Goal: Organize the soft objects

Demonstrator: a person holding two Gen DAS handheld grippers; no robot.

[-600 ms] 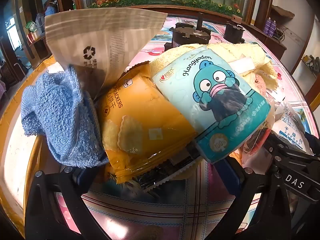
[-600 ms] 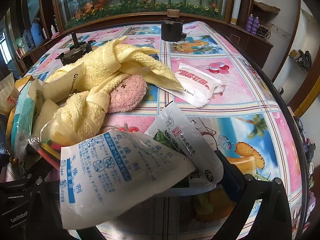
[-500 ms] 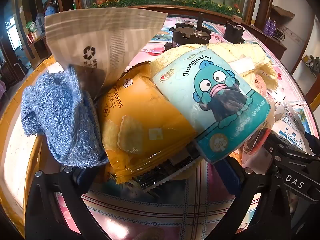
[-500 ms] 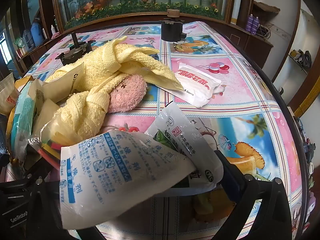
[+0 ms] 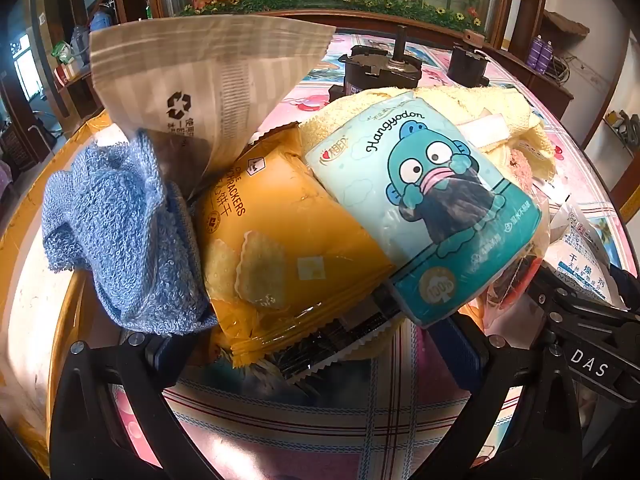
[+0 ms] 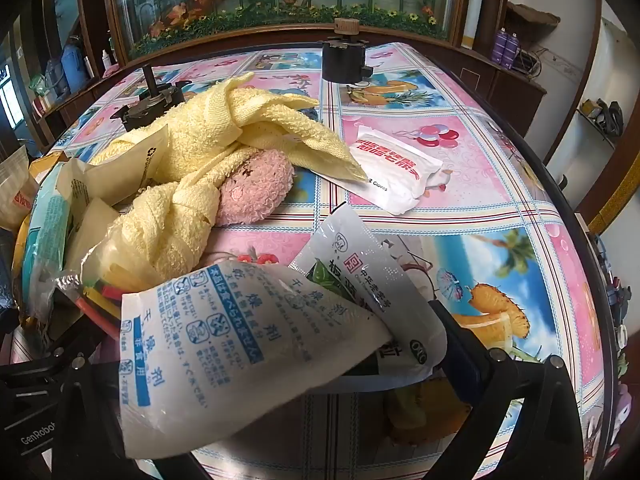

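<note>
Nothing has changed in the last half second: both views are the same as before, so the sorting has not started.

The round worktop with the pink and blue fruit-pattern cloth carries a pile at 9 to 10 o'clock in the right view. The crumpled yellow terry towel is the largest piece, with its long axis from 8 to 2 o'clock. In the left view the orange glossy cracker bag lies from 11 down to 5 o'clock, beside the teal cartoon-printed tissue pack, which is tilted the same way. The blue knitted cloth is bunched at 9 o'clock.

The left tongs stand fully wide and hold nothing (the pile is just in front). The right tongs are also fully wide; the white desiccant sachet lies between the fingers, not gripped.
</note>
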